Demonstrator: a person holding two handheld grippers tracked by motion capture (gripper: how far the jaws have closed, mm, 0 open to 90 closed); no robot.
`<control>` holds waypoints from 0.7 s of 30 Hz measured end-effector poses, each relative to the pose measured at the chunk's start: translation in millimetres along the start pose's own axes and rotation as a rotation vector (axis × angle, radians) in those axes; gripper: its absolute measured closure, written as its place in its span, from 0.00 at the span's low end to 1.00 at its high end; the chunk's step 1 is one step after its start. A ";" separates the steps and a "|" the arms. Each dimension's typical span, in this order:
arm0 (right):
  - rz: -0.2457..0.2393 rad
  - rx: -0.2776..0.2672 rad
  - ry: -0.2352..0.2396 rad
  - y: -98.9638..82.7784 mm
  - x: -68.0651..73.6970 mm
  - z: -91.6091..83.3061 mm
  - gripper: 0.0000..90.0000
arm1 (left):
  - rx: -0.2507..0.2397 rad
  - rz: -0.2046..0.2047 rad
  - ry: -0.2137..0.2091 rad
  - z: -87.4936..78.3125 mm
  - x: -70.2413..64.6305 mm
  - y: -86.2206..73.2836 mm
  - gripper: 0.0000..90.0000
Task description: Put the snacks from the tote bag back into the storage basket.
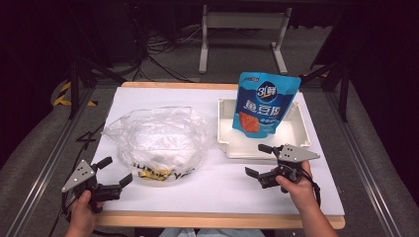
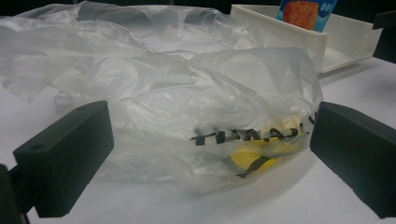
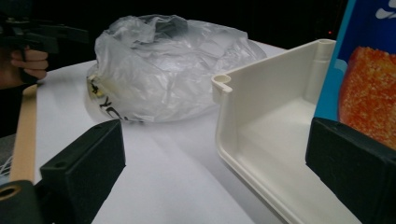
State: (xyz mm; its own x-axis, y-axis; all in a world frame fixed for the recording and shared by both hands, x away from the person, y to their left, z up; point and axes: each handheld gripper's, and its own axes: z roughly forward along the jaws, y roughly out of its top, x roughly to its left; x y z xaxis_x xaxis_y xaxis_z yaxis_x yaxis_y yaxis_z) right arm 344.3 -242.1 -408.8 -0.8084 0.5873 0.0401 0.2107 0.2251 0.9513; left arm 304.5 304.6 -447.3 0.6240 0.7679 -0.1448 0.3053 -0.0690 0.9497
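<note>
- The bag, clear and crumpled, lies on the table left of the tray.
- It looks light, soft and slippery; a gathered fold near its near edge seems the best hold.
- The left gripper sits just near of it, jaws apart.
- The right gripper sits near the tray, jaws apart; a blue pouch stands in it.

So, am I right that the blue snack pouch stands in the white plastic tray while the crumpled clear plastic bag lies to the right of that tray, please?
Not quite: the crumpled clear plastic bag lies to the left of the white plastic tray, not the right, as the high view shows. The blue snack pouch does stand in that tray.
</note>
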 end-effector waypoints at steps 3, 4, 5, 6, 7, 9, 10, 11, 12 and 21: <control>0.007 0.006 -0.031 -8.1 -1.8 2.9 0.06 | -0.004 0.003 0.004 0.1 -0.1 -0.2 0.00; 0.007 0.006 -0.031 -8.1 -1.8 2.9 0.06 | -0.004 0.004 0.003 0.2 0.0 -0.2 0.00; 0.011 0.001 -0.038 -10.8 -2.3 3.7 0.06 | -0.004 0.005 0.003 0.2 0.0 -0.2 0.00; 0.019 -0.004 -0.047 -14.2 -2.5 4.6 0.06 | -0.004 0.006 0.003 0.2 0.0 -0.2 0.00; 0.025 -0.007 -0.055 -17.9 -2.7 5.9 0.06 | -0.004 0.007 0.001 0.3 0.0 -0.2 0.00; 0.014 0.008 -0.079 -22.8 -2.1 8.4 0.06 | -0.003 0.010 0.000 0.5 -0.1 -0.2 0.00; 0.010 0.011 -0.089 -24.6 -1.7 9.7 0.06 | -0.003 0.012 0.001 0.5 -0.2 -0.2 0.00; 0.006 0.013 -0.098 -25.8 -1.3 10.5 0.06 | -0.002 0.013 -0.002 0.6 0.0 -0.2 0.00; 0.007 0.014 -0.101 -26.2 -1.0 10.9 0.06 | -0.002 0.012 -0.002 0.7 -0.2 -0.3 0.00; -0.011 0.058 -0.137 -31.1 -2.5 14.6 0.06 | -0.001 0.014 -0.001 1.3 0.3 -0.8 0.00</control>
State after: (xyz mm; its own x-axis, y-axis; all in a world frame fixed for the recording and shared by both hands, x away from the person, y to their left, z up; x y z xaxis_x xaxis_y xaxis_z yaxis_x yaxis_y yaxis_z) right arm 347.8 -239.2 -443.0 -0.7293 0.6840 -0.0157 0.2369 0.2741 0.9321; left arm 305.5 304.1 -448.4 0.6290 0.7661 -0.1322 0.2960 -0.0787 0.9519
